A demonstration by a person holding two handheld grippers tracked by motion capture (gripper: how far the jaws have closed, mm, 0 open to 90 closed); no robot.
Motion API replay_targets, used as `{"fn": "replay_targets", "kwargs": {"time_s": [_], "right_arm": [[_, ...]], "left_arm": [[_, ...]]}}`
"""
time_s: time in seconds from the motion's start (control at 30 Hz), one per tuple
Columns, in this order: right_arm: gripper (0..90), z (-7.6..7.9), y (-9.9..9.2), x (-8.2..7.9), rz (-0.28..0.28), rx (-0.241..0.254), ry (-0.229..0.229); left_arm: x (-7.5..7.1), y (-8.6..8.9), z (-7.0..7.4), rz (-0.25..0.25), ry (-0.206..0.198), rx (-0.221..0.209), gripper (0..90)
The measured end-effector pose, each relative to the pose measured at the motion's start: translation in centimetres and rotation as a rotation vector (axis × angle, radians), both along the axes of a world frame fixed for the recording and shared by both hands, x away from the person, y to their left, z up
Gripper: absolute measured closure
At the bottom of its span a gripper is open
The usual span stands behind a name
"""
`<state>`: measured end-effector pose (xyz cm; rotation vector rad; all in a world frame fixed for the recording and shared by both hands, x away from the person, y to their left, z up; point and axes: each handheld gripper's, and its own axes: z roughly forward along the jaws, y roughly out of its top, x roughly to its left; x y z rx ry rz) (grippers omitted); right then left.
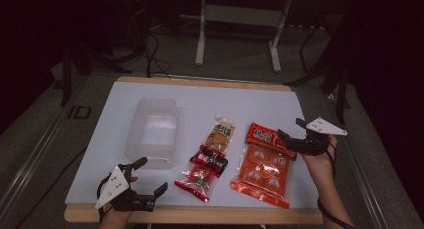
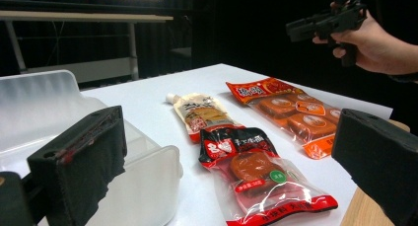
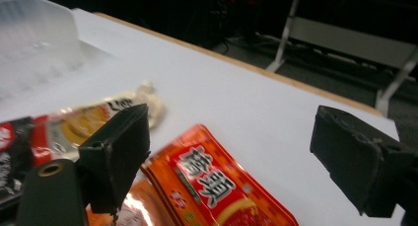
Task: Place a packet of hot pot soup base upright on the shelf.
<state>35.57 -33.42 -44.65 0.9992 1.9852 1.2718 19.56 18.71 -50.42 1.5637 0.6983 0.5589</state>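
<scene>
The orange packet [image 3: 217, 186] has two big white Chinese characters on a red label, prob. 馒头, a bit blurred. The black-red packet [image 2: 256, 171] and the pale spout pouch [image 2: 197, 112] also carry Chinese print, too small to read. On the floor [image 1: 45, 134], left of the table, the letters "ID".

My table [image 1: 100, 154] has a white top with a wooden edge. On it, far left, sits a clear plastic tub [image 1: 152, 132]. Right of it lie a beige pouch [image 1: 220, 133], with a red-and-black packet [image 1: 203, 172] nearer me overlapping its near end, and at the right an orange packet [image 1: 262, 168].
</scene>
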Motion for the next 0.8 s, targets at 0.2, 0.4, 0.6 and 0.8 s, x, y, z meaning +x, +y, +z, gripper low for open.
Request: {"fn": "replay_targets", "kwargs": {"time_s": [0.2, 0.4, 0.6, 0.8], "right_arm": [[15.2, -2.0, -0.9, 1.1, -0.031, -0.007, 0.06], [16.0, -3.7, -1.4, 2.0, -0.052, -0.017, 0.108], [15.9, -5.0, -1.8, 2.6, -0.073, -0.015, 0.158], [15.9, -6.1, -2.5, 3.1, -0.1, 0.003, 0.22]], "left_arm": [[0.0, -0.1, 0.0, -0.001, 0.002, 0.001, 0.7], [0.0, -0.1, -0.1, -0.003, 0.004, 0.0, 0.7], [0.0, -0.2, -0.1, 0.008, -0.004, 0.018, 0.6], [0.0, -0.3, -0.1, -0.002, 0.003, 0.016, 0.6]]}}
